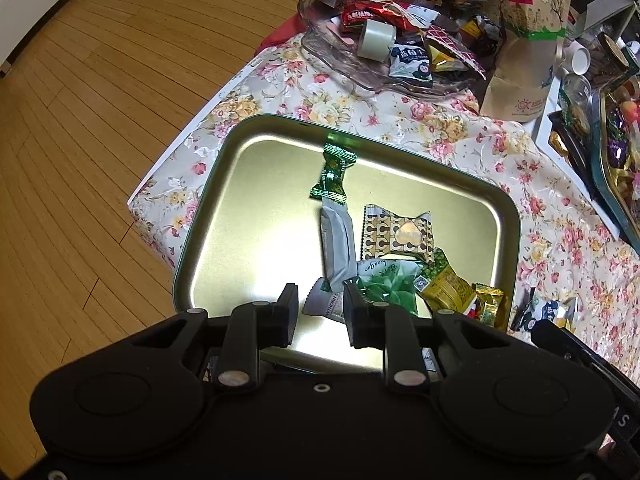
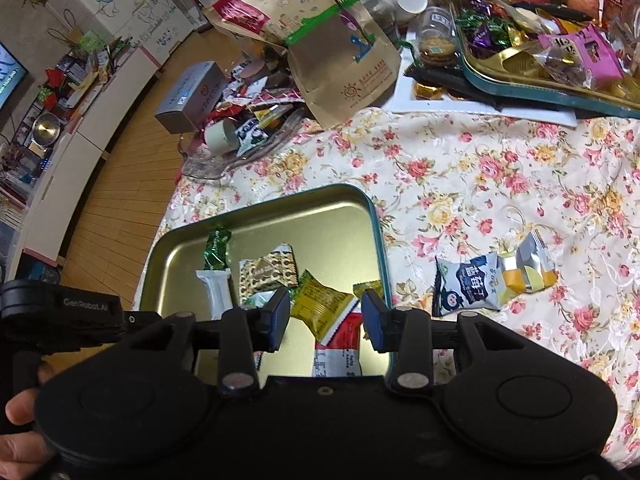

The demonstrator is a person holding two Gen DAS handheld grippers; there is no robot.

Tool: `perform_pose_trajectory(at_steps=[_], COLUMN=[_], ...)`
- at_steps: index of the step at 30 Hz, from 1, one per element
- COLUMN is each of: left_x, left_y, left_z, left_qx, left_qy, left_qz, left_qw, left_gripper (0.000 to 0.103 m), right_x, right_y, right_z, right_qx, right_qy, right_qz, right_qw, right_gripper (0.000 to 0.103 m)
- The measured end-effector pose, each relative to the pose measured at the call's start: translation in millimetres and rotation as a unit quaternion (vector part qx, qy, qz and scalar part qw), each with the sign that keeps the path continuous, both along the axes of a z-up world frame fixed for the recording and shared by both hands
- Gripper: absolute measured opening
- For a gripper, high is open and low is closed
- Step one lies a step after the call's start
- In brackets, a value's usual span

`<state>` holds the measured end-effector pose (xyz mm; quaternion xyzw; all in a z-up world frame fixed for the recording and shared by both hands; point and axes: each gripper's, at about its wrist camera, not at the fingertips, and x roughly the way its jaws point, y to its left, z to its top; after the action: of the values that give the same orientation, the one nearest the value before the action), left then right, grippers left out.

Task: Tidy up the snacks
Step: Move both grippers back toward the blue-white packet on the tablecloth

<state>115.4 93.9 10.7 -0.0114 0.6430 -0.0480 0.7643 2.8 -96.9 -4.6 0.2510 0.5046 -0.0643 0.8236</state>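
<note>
Both grippers hover over the near end of the tin tray (image 2: 372, 216), which sits near the table's left edge on the floral cloth (image 2: 500, 168). The left gripper (image 1: 320, 304) and right gripper (image 2: 326, 312) each have their fingers parted and hold nothing. Several snacks already lie in the tray: a green candy (image 2: 217, 249), a white bar (image 2: 218, 294), a patterned packet (image 2: 267, 272) and a yellow packet (image 2: 322, 306).

Two snacks are left on the cloth just beside the tray's right rim: a blue-white packet (image 2: 468, 286) touching a yellow-silver one (image 2: 528, 268). The likely step is fetching these. The right gripper is best placed: swing it right, come down over the blue-white packet, pinch across its puffed middle rather than a crimped edge, and lift cleanly so the neighbour is not dragged along.
</note>
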Motion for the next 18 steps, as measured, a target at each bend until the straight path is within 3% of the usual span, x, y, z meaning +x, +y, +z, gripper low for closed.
perform_pose_trajectory(at_steps=[4,18], left_x=[-0.8,-7.0], left_y=[-5.9,-34.7], left_z=[-0.3,4.0], left_qx=[-0.001,-0.007], left_qy=[0.005,0.006], left_qz=[-0.008,-0.037], left_qw=[1.0000,0.9993], left_gripper=[0.032,0.032], right_x=[-0.2,-8.5], right_y=[-5.3,-31.3], right_z=[-5.5,-20.4], right_qx=[0.001,0.008], right_qy=[0.023,0.088], right_qz=[-0.018,-0.079], right_qw=[1.000,0.993], right_gripper=[0.052,0.053])
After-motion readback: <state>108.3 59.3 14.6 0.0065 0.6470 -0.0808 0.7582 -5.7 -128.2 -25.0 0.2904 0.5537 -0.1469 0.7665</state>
